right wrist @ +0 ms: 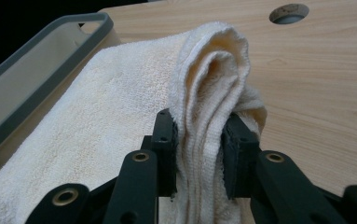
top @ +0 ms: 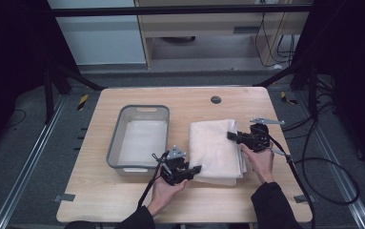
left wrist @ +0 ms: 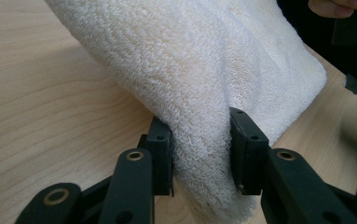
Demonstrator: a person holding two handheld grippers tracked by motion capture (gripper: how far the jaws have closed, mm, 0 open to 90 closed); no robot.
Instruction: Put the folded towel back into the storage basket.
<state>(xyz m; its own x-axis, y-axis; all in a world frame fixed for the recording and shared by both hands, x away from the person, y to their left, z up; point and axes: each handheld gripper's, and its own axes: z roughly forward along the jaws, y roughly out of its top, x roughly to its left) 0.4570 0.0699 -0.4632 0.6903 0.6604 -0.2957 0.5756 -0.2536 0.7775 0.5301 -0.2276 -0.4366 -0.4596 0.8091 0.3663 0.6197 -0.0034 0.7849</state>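
Towel (top: pixel 216 148), cream, folded thick, fluffy terry.

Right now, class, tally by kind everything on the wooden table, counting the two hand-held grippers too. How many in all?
Folded cream towel: 1
Grey plastic bin: 1
Black grippers, left gripper and right gripper, each shut on the towel: 2
Total: 4

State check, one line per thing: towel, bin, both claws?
towel: folded, gripped at two edges, lower part on the table
bin: upright, nothing in it, left of the towel
left claw: shut on towel
right claw: shut on towel
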